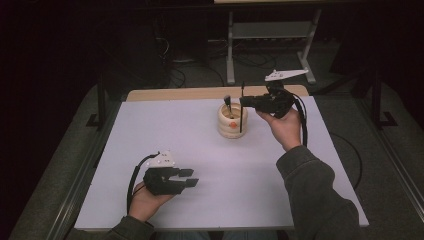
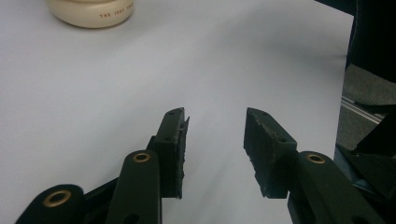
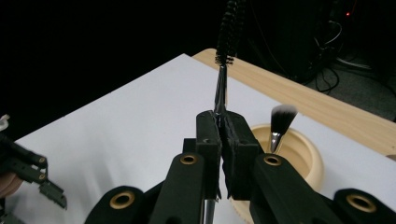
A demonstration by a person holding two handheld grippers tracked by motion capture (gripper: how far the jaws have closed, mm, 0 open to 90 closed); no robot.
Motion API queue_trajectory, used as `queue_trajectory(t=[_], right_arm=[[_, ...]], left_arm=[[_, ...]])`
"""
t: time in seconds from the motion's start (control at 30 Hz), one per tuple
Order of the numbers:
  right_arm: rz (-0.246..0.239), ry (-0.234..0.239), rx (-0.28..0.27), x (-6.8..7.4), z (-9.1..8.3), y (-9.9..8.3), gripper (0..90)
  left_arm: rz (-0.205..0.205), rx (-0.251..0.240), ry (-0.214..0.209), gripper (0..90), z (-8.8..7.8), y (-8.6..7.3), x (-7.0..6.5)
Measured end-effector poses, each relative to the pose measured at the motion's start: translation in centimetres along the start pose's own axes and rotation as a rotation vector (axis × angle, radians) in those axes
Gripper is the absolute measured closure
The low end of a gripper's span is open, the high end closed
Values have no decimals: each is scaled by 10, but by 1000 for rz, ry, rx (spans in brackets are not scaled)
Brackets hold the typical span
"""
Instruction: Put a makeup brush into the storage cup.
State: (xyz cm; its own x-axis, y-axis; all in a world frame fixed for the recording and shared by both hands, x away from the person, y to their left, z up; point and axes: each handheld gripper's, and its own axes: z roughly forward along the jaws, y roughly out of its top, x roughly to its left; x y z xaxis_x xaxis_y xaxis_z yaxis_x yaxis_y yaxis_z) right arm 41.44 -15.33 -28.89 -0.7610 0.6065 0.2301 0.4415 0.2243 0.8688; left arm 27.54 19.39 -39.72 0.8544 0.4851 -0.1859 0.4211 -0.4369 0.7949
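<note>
Placement step: right gripper (image 1: 245, 101) pinches a spoolie brush (image 1: 242, 112) over the cream holder (image 1: 232, 121) at twelve o'clock; lowering must be plumb; left gripper (image 1: 189, 178) rests spread, empty.

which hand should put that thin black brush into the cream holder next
Right. The right hand-held gripper is shut on the thin brush beside the holder; the left hand-held gripper is open, far away.

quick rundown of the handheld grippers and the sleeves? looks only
Both the left gripper and right gripper are matte black with two flat-padded jaws. Brass-coloured rings mark the jaw pivots. Each carries a pale three-cornered plate on top and trails a black cable. The person's sleeves are grey-green.
</note>
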Motion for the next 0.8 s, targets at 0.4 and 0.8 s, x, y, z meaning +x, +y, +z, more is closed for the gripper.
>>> queue_trajectory(t=[0.4, 0.8], right_arm=[[25, -41, -25, -13, 7, 18, 849], [55, -80, -49, -25, 16, 32, 849]], left_arm=[[13, 4, 3, 583, -1, 0, 2], [8, 4, -4, 573, -1, 0, 1]])
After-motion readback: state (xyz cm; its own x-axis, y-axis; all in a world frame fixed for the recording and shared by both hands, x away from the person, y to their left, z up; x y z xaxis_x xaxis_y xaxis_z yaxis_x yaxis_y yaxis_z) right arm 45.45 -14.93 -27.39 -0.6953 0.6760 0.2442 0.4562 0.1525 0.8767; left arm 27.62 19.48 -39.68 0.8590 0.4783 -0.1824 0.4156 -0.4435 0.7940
